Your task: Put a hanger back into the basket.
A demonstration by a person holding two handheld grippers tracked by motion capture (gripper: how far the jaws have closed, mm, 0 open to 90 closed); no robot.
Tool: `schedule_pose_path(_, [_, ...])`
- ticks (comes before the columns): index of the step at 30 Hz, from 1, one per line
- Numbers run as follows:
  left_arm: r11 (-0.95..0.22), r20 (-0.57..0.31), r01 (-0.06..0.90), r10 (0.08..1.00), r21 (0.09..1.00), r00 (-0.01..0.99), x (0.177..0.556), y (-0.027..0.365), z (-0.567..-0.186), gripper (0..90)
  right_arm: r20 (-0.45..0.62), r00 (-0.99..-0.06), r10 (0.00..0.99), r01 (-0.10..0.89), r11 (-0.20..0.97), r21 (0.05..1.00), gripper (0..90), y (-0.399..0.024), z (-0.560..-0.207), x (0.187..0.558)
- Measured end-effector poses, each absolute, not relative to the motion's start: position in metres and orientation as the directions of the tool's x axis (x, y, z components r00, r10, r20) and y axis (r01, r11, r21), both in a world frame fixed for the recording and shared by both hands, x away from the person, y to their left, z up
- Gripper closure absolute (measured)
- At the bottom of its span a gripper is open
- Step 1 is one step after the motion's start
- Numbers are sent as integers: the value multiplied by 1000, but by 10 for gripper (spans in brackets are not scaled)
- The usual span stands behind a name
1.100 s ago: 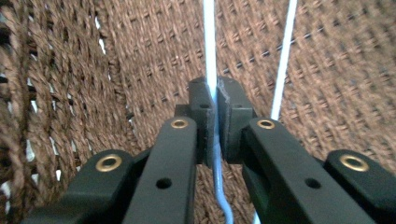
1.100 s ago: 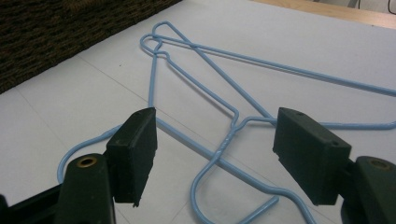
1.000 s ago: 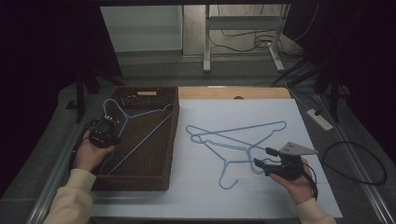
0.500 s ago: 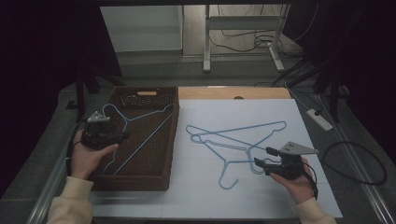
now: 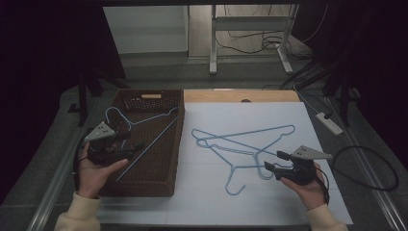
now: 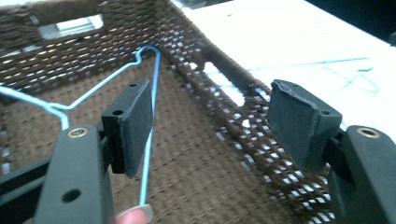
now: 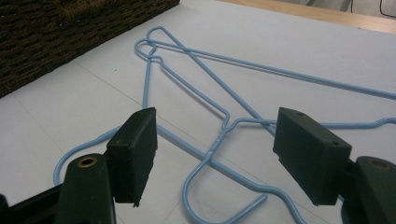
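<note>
High view: light-blue wire hanger (image 5: 144,126) lies in the dark brown woven basket (image 5: 175,144), drop-off step looks done.
Left gripper (image 5: 131,150) sits over the basket's near left part, its jaws have just been opening and now stand spread; in the left gripper view the hanger's wire (image 6: 148,140) runs just beside the left pad (image 6: 133,126), nothing pinched. Two more light-blue wire hangers (image 5: 243,144) lie overlapped on the white table sheet (image 5: 269,207), right of the basket. Right gripper (image 5: 270,166) hovers at their hooks, jaws spread, empty; its own view shows the hook neck (image 7: 219,135) between the pads. My read: next move is lowering the right gripper onto one hook, closing, and peeling that hanger off its neighbour without dragging both.
</note>
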State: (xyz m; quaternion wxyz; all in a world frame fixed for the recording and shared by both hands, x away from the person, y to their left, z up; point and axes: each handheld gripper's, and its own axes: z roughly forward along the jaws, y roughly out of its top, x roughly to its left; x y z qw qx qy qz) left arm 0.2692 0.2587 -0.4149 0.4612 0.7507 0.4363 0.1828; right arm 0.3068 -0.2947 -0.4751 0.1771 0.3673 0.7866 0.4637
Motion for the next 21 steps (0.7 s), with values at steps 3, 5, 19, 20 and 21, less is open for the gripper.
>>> schedule_pose_path(3, [-212,-108,470,818,857,566,263,251,-416,325,52,-669,742,410,309,858,310,-295,-475,307])
schedule_pose_path(5, [-198,-129,461,801,865,585,257,245,-419,325,43,-670,741,407,319,856,311,-295,-476,306])
schedule_pose_path(19, [-225,-132,459,770,860,624,250,222,-429,323,28,-660,750,408,327,853,316,-299,-475,304])
schedule_pose_path(20, [-227,-129,457,769,860,626,250,221,-429,323,25,-661,750,409,332,850,316,-299,-475,304])
schedule_pose_path(21, [-233,-122,457,773,859,623,251,221,-430,323,20,-660,751,407,336,849,316,-298,-476,304])
